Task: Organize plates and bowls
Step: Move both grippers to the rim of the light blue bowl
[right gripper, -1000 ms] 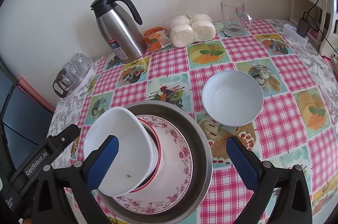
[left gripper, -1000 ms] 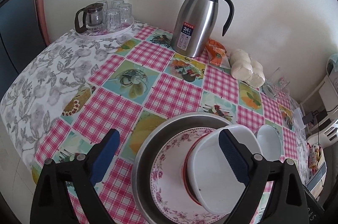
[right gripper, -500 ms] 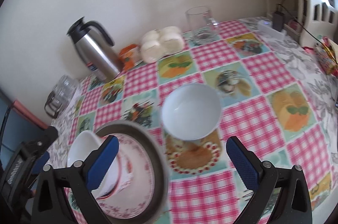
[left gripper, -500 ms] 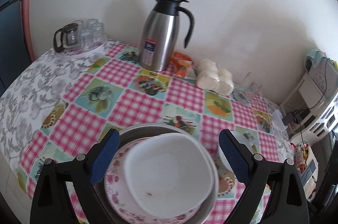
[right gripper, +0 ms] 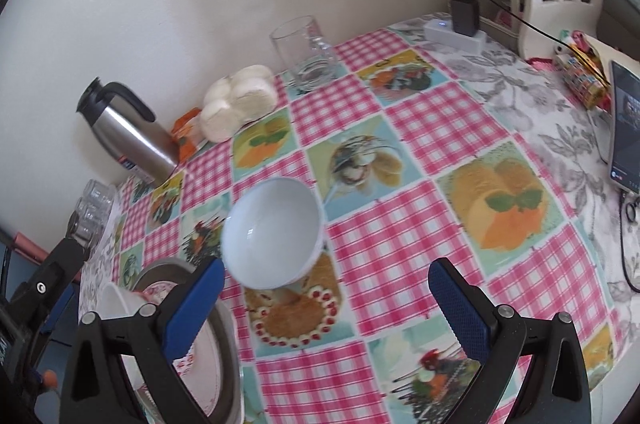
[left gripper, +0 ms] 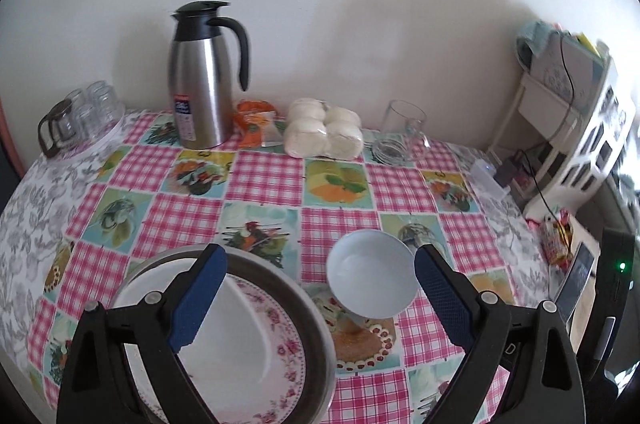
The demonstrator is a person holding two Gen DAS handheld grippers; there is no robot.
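A small white bowl (left gripper: 372, 274) stands on the checked tablecloth, right of a metal basin (left gripper: 316, 308). The basin holds a floral plate (left gripper: 284, 344) with a larger white bowl (left gripper: 232, 336) lying on it. My left gripper (left gripper: 320, 298) is open, its left finger over the basin. The small bowl shows between its fingers, touching neither. My right gripper (right gripper: 328, 308) is open just short of the same small bowl (right gripper: 272, 232), which leans slightly. The basin (right gripper: 230, 336), plate (right gripper: 208, 364) and larger bowl (right gripper: 116, 304) sit at its lower left.
Along the wall stand a steel thermos (left gripper: 202, 79), an orange packet (left gripper: 254, 121), bagged buns (left gripper: 324, 133), a glass mug (left gripper: 400, 127) and a tray of glasses (left gripper: 76, 119). A power strip (right gripper: 452, 33), a white shelf (left gripper: 568, 127) and a phone (right gripper: 624, 119) are at the right.
Both grippers have swung right, from the basin toward the small white bowl, which now sits between their fingers in each view. The larger bowl lies flatter on the plate.
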